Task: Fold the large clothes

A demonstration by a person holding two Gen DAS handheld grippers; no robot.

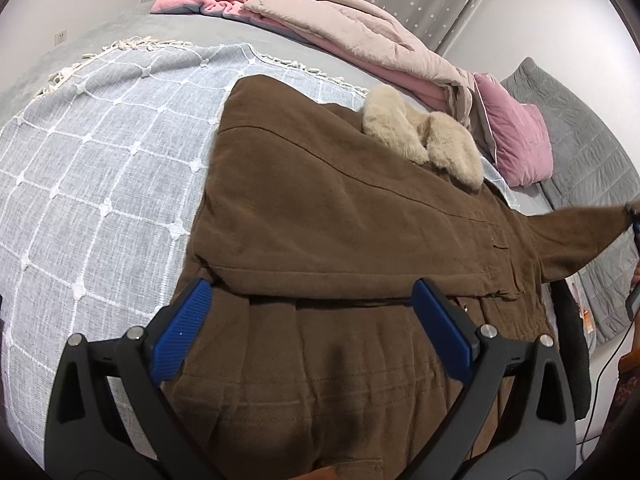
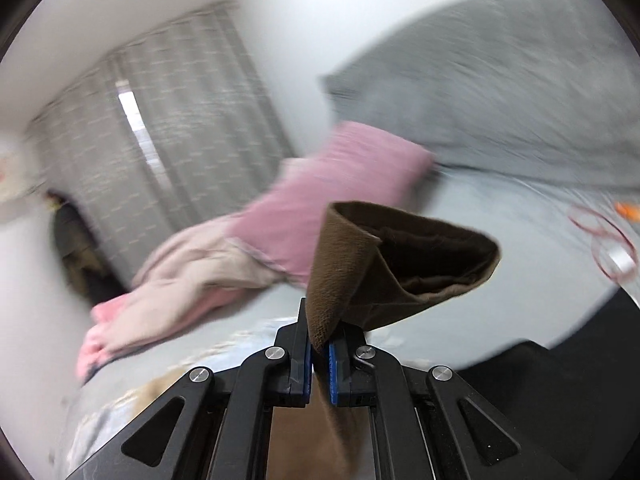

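On a bed [image 1: 208,36] under a checked throw [image 1: 100,152], the brown coat [image 1: 340,220] fills the frame's centre, partly folded, the left hand-held gripper [image 1: 312,336] hovering wide open and empty while the right hand-held gripper [image 2: 319,354] pinches its unfolded sleeve cuff [image 2: 400,264]

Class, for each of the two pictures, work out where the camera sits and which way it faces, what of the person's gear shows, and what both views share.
Left wrist: on the left hand-held gripper, looking down over the brown coat on the bed; its open blue fingers show.
Right wrist: on the right hand-held gripper, facing across the bed toward the curtain; jaws shut on the coat's sleeve cuff.
Shared: the coat and the pink pillow.
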